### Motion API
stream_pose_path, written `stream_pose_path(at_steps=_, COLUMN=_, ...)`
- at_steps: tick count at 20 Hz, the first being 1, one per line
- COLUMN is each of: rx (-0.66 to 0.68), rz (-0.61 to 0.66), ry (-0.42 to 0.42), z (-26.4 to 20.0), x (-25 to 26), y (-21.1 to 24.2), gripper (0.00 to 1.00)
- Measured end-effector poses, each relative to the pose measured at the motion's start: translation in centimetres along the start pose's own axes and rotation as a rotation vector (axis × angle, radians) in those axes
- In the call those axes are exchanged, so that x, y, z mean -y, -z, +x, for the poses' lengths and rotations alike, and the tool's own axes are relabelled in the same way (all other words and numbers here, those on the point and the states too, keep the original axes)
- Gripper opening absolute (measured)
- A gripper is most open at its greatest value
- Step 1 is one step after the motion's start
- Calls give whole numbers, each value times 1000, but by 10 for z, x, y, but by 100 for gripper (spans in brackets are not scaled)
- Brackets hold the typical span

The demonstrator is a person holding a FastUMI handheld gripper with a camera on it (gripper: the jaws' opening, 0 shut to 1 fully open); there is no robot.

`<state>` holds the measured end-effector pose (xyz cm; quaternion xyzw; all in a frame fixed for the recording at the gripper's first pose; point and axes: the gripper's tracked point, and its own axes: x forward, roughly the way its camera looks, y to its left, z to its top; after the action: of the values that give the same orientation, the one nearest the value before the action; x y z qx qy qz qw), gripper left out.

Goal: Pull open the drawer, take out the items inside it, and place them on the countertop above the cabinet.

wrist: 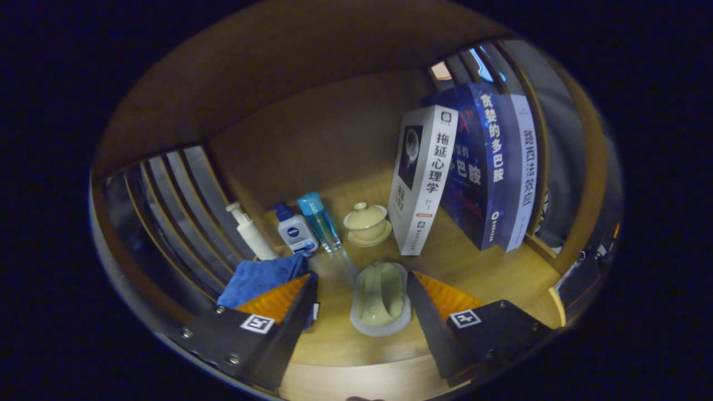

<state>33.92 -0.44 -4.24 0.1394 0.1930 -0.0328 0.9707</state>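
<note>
A pale green ceramic cup (381, 298) with a white rim under it rests on the wooden countertop (334, 340), between my fingers. My gripper (361, 277) is open. A clear gap of bare wood separates the left finger from the cup. The right finger stands right at the cup's side, and I cannot tell whether it touches. A blue cloth (262, 277) lies on the countertop just beyond the left finger.
Beyond the fingers stand a white pump bottle (250, 231), a white bottle with a blue cap (295, 231), a clear blue bottle (319, 220) and a lidded tea bowl (366, 223). Upright books (421, 178) lean at the right. Slatted wooden sides (172, 206) and a wooden back wall (312, 139) close in the shelf.
</note>
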Motion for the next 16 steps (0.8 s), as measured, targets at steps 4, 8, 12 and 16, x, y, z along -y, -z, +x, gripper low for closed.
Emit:
stream_pose_path(at_steps=4, rx=69, rz=-96, ry=9, z=-58, x=-1, y=-13, gripper=99)
stream_pose_path(at_steps=8, rx=130, rz=-264, ry=-6, z=-130, x=-7, y=-7, gripper=99)
stream_pose_path(at_steps=12, rx=230, rz=-353, ry=2, z=-210, x=-15, y=13, gripper=99)
stream_pose_path(at_steps=16, rx=290, rz=-410, ry=-36, z=-281, x=-24, y=46, gripper=99)
